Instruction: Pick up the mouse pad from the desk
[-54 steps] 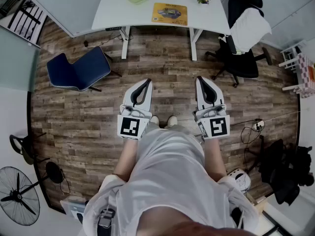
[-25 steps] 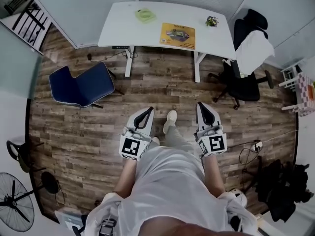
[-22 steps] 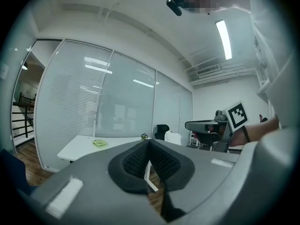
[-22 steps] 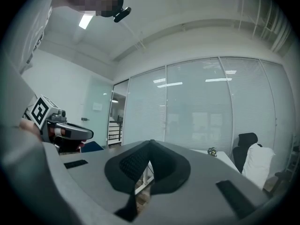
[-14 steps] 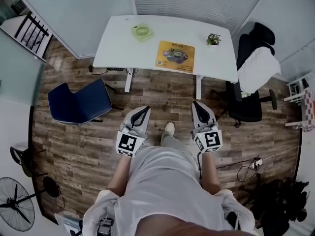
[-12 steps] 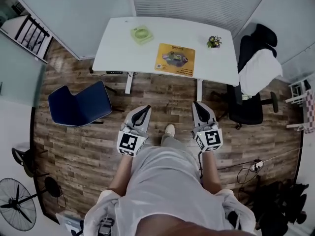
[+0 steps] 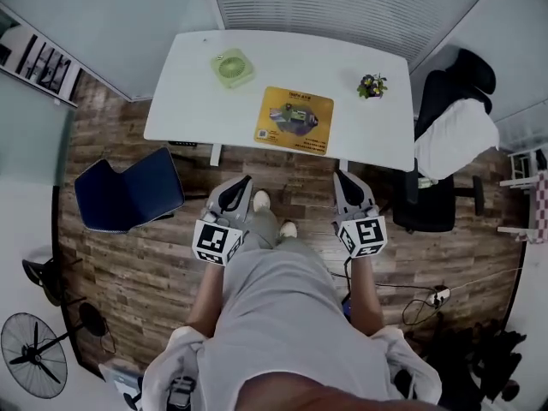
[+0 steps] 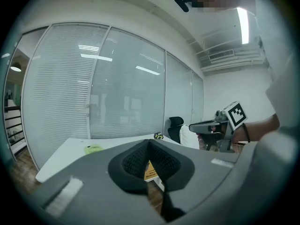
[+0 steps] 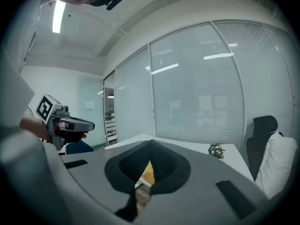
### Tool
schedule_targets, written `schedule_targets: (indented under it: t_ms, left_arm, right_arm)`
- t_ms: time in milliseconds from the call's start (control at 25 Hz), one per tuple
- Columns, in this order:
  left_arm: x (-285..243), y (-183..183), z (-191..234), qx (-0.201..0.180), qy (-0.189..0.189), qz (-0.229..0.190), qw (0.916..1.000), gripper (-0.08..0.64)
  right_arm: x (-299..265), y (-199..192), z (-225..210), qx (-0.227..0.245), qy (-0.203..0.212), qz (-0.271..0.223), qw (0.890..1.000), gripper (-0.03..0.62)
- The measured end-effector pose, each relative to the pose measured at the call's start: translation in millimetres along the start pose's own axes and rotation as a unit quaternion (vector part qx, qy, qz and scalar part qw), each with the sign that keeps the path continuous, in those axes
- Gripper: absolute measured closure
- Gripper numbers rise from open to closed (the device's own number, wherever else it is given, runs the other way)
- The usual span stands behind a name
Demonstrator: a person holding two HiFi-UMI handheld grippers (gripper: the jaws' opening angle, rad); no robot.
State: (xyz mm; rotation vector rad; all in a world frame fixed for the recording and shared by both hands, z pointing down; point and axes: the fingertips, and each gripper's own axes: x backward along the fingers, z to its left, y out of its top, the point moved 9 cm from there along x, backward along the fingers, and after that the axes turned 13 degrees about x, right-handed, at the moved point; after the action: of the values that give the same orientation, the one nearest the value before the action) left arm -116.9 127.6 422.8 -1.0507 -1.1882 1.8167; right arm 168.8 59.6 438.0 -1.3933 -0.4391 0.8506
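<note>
Yellow mouse pad [image 7: 294, 120] is lying flat near the white desk's [image 7: 188, 101] front edge, long side running crosswise, ahead of and between left gripper [image 7: 242, 179] and right gripper [image 7: 340, 176], both holding jaws together, empty, neither clearly nearer.

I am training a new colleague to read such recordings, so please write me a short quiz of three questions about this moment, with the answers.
1. True or false: the left gripper already holds the mouse pad.
2. In the head view, what stands on the desk to the right of the mouse pad? A) a small plant B) a keyboard C) a mug
3. How do the jaws of the right gripper stand?
Key: 1 false: it is shut, empty and short of the desk. 2 A. 3 Together, with nothing between them.
</note>
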Motion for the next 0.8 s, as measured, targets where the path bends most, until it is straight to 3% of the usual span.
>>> schedule_targets:
  t_ms: [280,560,800]
  left_arm:
    - [-79.9,10.7,61.0,0.012,0.020,0.004,0.9997,0.563]
    - [-172.9,1.6,130.8,0.026,0.041,0.050,0.9976,0.561]
    - [-232.0,-19.6,170.2,0.031,0.028,0.096,0.9945,0.561]
  right_arm:
    - [-72.4,-10.1,-48.5,0.014,-0.021,0.033,0.999,0.589]
    - [-158.2,-24.8,-80.1,0.032,-0.042,0.097,0.994,0.589]
    - [-205.5,-51.0,-95.7,0.022,-0.057,0.160,0.985,0.589]
